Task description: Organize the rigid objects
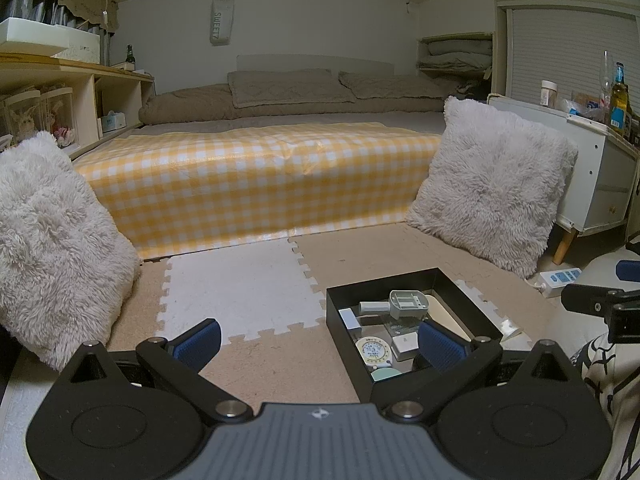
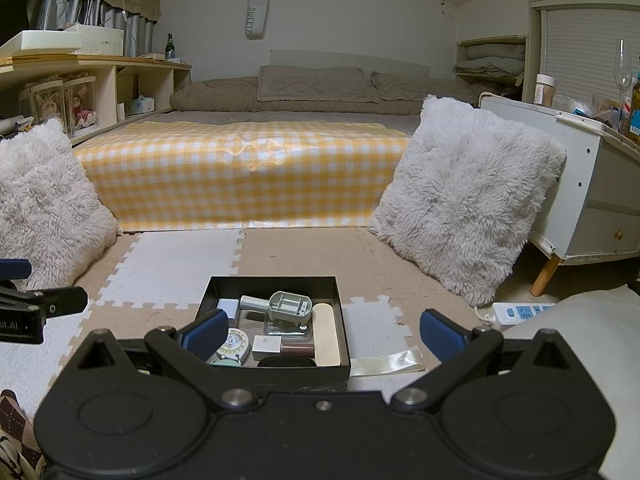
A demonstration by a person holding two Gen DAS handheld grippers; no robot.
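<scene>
Bare foam floor mat (image 2: 188, 268) lies open between the black tray (image 2: 272, 280) and the checked bed cover (image 2: 240, 176). A fluffy cushion (image 2: 464, 208) closes off the right side and another fluffy cushion (image 1: 52, 248) the left. The tray is crowded: scoop (image 2: 286, 306), tape measure (image 2: 234, 344) and small boxes packed close. A power strip (image 2: 520, 313) lies just right.

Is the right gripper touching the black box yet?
Apart. In the right wrist view the right gripper is open and empty, its fingers raised on the near side of the black box, holding nothing.
</scene>
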